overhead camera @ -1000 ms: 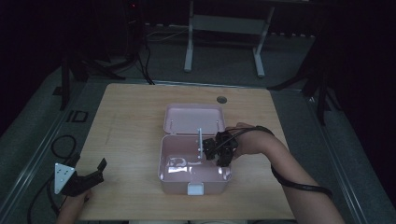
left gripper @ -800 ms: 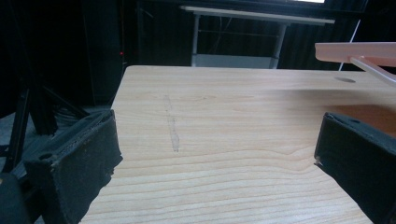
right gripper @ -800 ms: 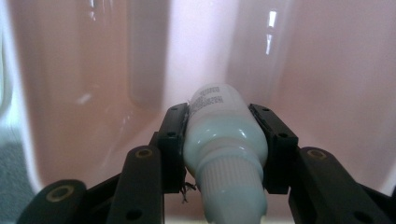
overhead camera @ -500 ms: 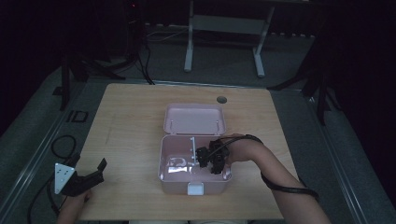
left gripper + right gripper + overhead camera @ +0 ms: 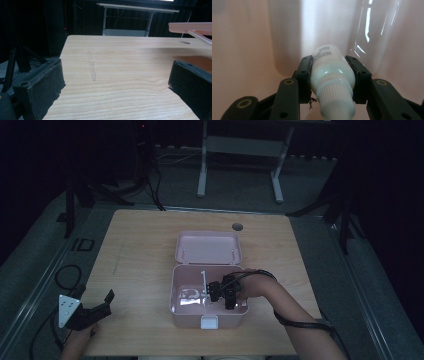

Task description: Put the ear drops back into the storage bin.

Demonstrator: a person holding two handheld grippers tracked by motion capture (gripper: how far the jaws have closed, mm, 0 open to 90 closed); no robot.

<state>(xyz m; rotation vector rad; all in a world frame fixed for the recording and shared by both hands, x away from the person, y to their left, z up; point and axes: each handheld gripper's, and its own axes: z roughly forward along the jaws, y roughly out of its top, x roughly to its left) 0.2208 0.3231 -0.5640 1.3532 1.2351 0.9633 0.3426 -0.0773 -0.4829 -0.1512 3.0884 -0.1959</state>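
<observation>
A small white bottle (image 5: 332, 72) sits clamped between the right gripper (image 5: 222, 292)'s 2 jaws, cap toward the camera, long axis along them, inside the pink box (image 5: 186, 315) at frame centre. The left gripper (image 5: 95, 310), lower left, gapes empty.

right gripper (image 5: 216, 293) lowered deeper into pink box (image 5: 235, 311), small white bottle (image 5: 332, 72) clamped, carried leftward
</observation>
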